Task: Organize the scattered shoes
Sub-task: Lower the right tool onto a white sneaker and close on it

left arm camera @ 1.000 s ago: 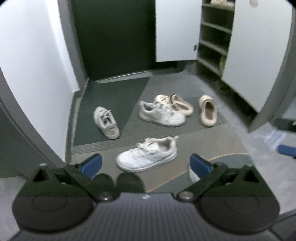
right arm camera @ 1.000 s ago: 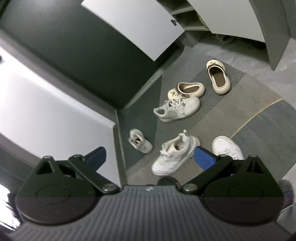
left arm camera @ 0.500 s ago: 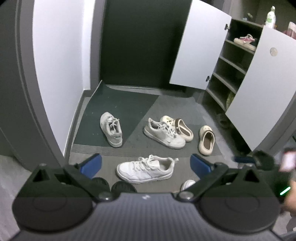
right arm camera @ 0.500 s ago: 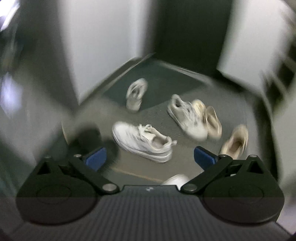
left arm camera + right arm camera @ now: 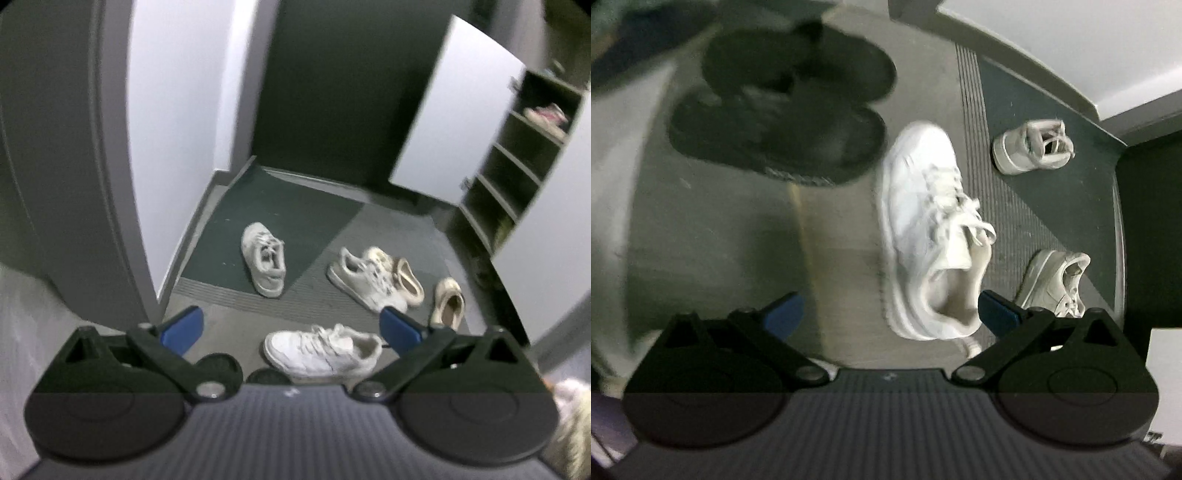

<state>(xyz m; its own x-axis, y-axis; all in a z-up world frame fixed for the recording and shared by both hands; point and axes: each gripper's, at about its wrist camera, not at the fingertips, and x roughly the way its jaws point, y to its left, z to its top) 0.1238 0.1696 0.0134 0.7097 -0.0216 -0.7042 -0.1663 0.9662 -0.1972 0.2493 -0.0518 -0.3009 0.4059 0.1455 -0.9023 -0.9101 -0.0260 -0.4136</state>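
Grey entry floor (image 5: 236,332) with dark green mat (image 5: 280,221), scattered white sneakers (image 5: 321,352), beige slippers (image 5: 448,302), black slippers (image 5: 783,107).

No text, label, brand or number can be read in either view. Each gripper body carries a small pale mark at the middle of its front edge, too small and blurred to make out. The shoes show no legible logo.

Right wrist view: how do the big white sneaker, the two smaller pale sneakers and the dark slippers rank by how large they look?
1. Dark slippers and big white sneaker: alike, too blurred to separate.
2. Upper pale sneaker and lower pale sneaker: alike, the lower partly hidden; both lie farther off.
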